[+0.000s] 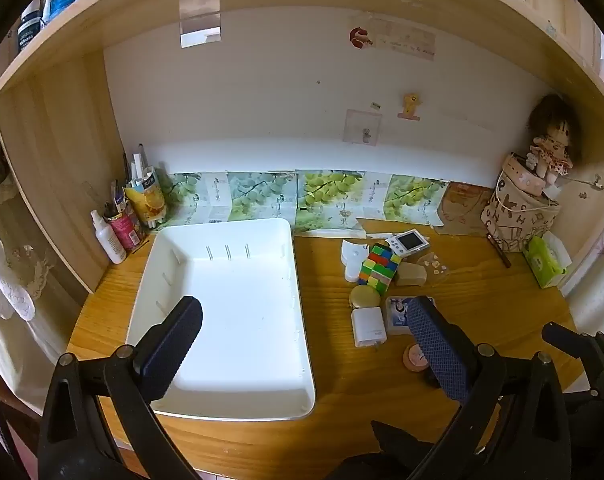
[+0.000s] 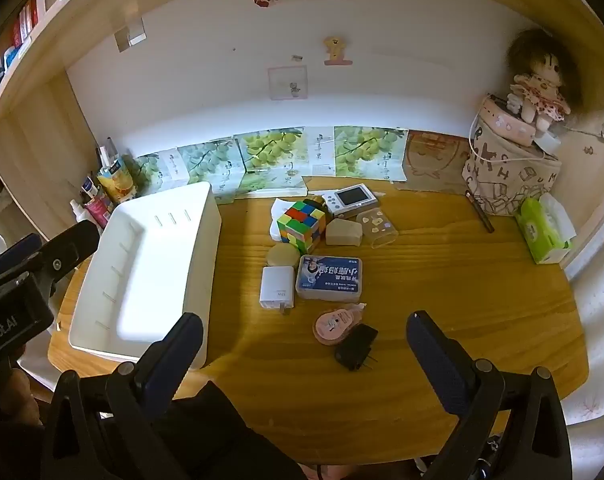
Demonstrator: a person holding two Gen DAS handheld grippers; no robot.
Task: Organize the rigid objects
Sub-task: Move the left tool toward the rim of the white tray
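Note:
A white tray (image 1: 182, 400) lies on the wooden desk's left half, with nothing in it; it also shows in the right wrist view (image 2: 206, 240). To its right lies a cluster: a colour cube (image 2: 302, 224), a white charger (image 2: 277, 286), a blue tin (image 2: 329, 278), a pink tape roll (image 2: 333, 326), a black plug (image 2: 355, 347), a beige block (image 2: 343, 233), a round beige disc (image 2: 282, 256) and a small white device with a screen (image 2: 351, 198). My left gripper (image 1: 305, 320) is open above the tray's right edge. My right gripper (image 2: 305, 330) is open, near the tape roll and black plug.
Bottles and pens (image 1: 122, 224) stand at the back left. A fabric bag with a doll (image 2: 513, 172) and a green tissue pack (image 2: 543, 230) sit at the back right. Grape-print leaflets (image 2: 270, 156) lean on the wall. A shelf runs overhead.

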